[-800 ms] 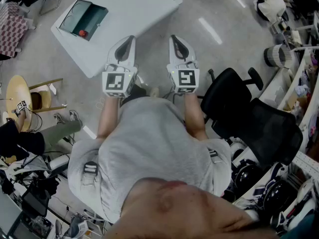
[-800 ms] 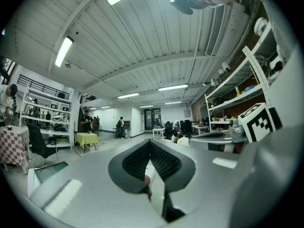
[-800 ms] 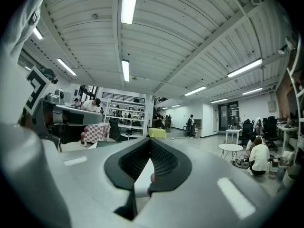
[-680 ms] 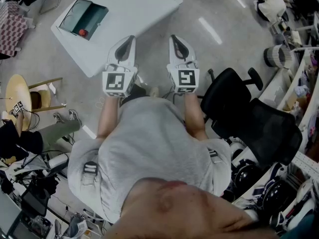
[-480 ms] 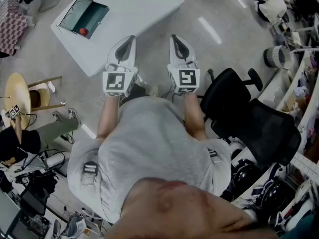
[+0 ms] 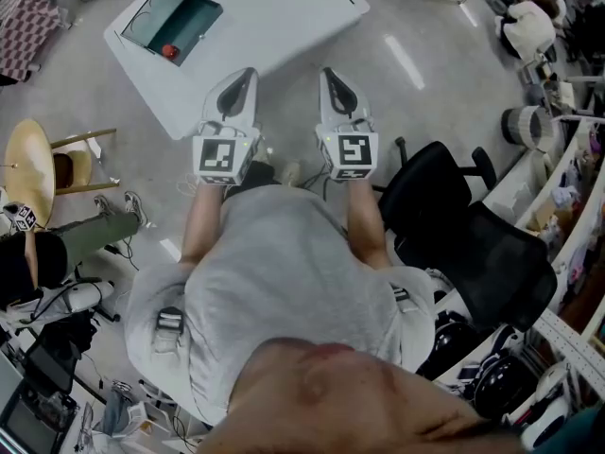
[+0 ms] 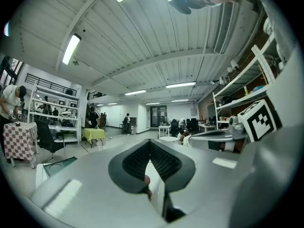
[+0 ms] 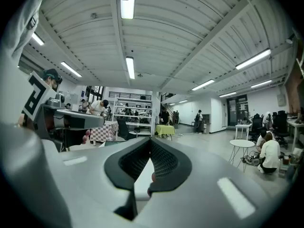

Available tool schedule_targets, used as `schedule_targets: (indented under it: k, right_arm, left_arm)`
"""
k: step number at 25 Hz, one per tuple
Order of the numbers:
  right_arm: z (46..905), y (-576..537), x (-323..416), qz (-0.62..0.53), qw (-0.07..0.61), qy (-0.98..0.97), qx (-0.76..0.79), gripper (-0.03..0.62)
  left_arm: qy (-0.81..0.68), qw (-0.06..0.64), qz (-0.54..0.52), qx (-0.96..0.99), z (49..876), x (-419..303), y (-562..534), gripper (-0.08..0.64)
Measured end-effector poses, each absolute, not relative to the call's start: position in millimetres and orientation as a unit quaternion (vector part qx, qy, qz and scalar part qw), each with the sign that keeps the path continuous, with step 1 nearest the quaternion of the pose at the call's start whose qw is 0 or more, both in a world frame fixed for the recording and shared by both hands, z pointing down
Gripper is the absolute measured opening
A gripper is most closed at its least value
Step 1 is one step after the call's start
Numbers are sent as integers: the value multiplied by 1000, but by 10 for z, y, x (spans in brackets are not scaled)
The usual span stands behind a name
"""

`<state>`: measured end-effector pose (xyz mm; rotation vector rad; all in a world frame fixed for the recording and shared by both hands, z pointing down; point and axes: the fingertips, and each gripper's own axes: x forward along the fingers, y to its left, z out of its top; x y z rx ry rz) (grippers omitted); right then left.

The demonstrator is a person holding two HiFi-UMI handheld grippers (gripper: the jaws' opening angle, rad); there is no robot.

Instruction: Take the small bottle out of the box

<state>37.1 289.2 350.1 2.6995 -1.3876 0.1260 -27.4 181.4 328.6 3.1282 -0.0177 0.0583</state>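
Note:
An open dark green box (image 6: 176, 17) sits on the left part of a white table (image 6: 274, 17) at the top of the head view. A small red-topped object (image 6: 170, 51), apparently the small bottle, lies at the box's near edge. I hold both grippers side by side close to my chest, short of the table's near edge. The left gripper (image 6: 244, 76) and the right gripper (image 6: 331, 76) point toward the table. Both are shut with nothing between their jaws, as the left gripper (image 7: 150, 144) and right gripper (image 8: 151, 142) views show.
A black office chair (image 6: 463, 220) stands close at my right. A wooden stool (image 6: 33, 173) and a seated person's leg (image 6: 85, 235) are at the left. Shelving and clutter (image 6: 567, 187) line the right side. Both gripper views look across an open hall.
The head view has shifted, so the table and box sit a little further right and down in the picture. Both grippers stay shut in the same place before my chest.

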Motion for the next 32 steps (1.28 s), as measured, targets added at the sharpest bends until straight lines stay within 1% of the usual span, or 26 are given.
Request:
schedule_targets:
  k: [12,20,32]
  right_arm:
    - [3560,1772,363,44,59,-518,852,3]
    - [3551,913,199,36,65,-567,821,3]
    - [3620,-19,-84,39,76,-639,765,3]
  left_arm:
    - [-67,13,28,997,3407,-353,859,12]
    - [-120,12,15,993,3400,-573,101,12]
    - [-200,20,17,979,3474,-947,-607,12]
